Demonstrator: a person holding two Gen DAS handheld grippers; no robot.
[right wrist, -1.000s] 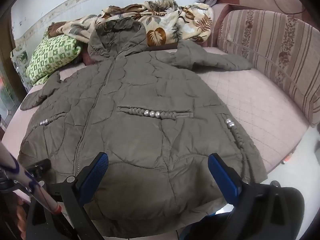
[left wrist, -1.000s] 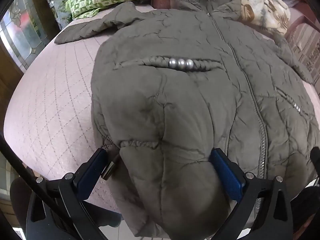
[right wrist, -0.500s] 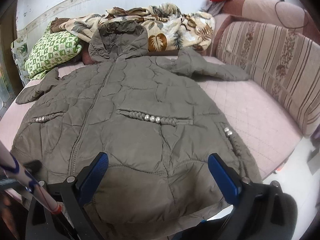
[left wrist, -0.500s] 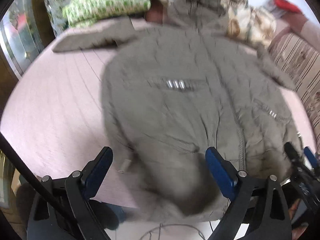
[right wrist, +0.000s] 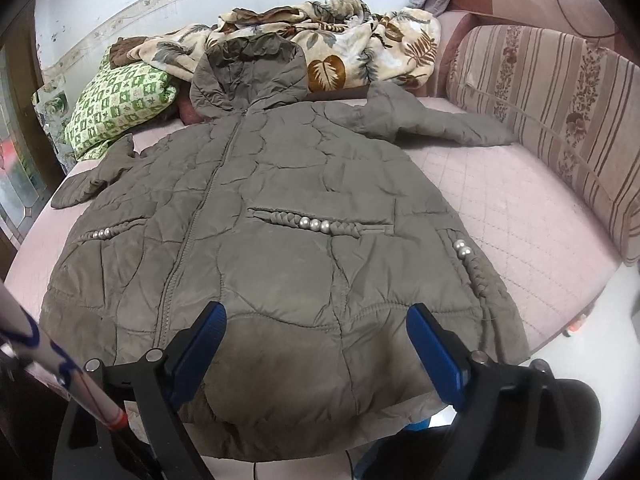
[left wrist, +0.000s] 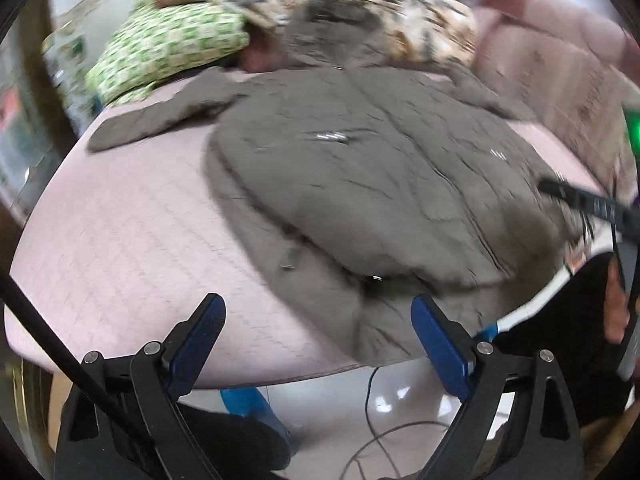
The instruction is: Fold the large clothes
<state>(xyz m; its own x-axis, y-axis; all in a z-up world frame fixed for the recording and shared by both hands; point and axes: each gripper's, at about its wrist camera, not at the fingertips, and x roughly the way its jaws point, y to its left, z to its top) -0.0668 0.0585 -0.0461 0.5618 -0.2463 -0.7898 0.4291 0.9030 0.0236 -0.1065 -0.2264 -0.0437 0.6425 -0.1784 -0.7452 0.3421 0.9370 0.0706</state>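
Observation:
A large olive-grey quilted hooded jacket (right wrist: pixel 280 208) lies face up and spread out on a pink quilted bed (right wrist: pixel 500 208), hood at the far end, both sleeves out to the sides, hem hanging over the near edge. It also shows, blurred, in the left wrist view (left wrist: pixel 360 168). My left gripper (left wrist: pixel 316 320) is open and empty, just off the bed's near left edge, left of the hem. My right gripper (right wrist: pixel 316 328) is open and empty, over the jacket's hem.
A green patterned pillow (right wrist: pixel 116 108) and a leaf-print blanket (right wrist: pixel 340 52) lie at the bed's far end. A striped cushioned backrest (right wrist: pixel 560 120) runs along the right. A cable (left wrist: pixel 384 432) lies on the floor below the bed edge.
My left gripper has pulled back and to the left, off the jacket's hem, and its view tilted upward. My right gripper has barely moved, drawing slightly closer to the hem.

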